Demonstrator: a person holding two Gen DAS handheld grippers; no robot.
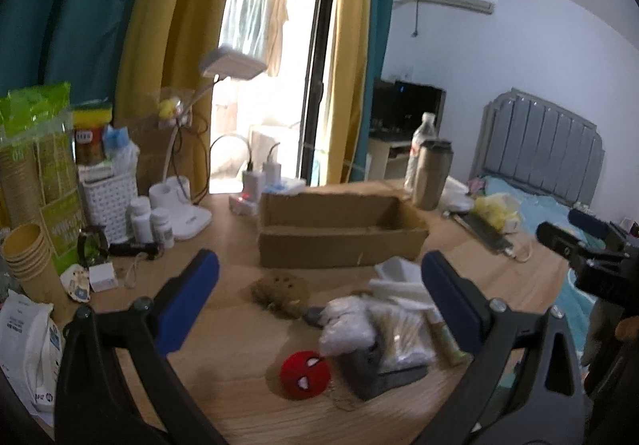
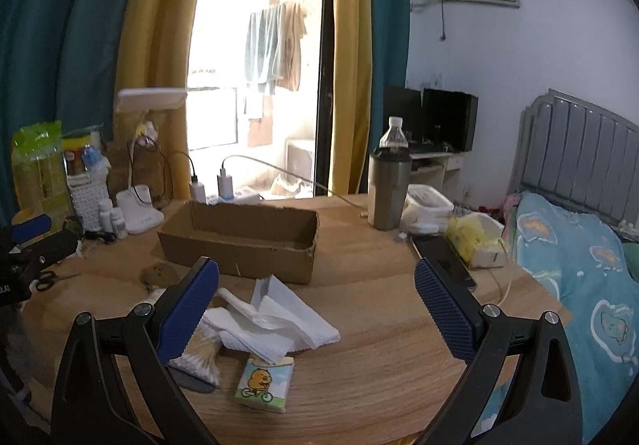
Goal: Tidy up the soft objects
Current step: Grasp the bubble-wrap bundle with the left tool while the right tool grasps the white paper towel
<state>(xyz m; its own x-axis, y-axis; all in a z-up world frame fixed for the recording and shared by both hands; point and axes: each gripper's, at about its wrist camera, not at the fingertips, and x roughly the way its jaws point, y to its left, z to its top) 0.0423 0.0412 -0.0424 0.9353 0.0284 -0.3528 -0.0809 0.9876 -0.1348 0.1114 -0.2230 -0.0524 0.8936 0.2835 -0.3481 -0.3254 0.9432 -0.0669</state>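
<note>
A bedroom served as the setting: yellow and teal curtains framed a bright balcony door, a bed with a grey headboard stood off to the right, and a cluttered wooden table filled the foreground. An open cardboard box sat on it, ahead of both claws and seemingly empty as far as its interior showed.

The left gripper hovered above the table with its blue pads spread wide and nothing between them. Just ahead of its left pad lay a brown plush; below and between the pads sat a red ball toy with a masked face, and toward its right pad a heap of white cotton balls and bagged cotton swabs.

The right gripper was likewise fully open and empty. Loose white tissues lay between its pads, closer to the left one, and a small tissue packet with a cartoon chick rested below them, nearer the camera.

No item appeared gripped yet, so the step in hand was probably a first pick. Doing it well would mean choosing one item per claw, lowering until the pads straddled its bulk, and closing gently enough that the soft body compressed without slipping out. The tissues would likely bunch and trail, so pinching them near the middle of the pile seemed wise. The red ball could roll; centring it between the pads before closing should help. The box lay a short carry forward.
</note>
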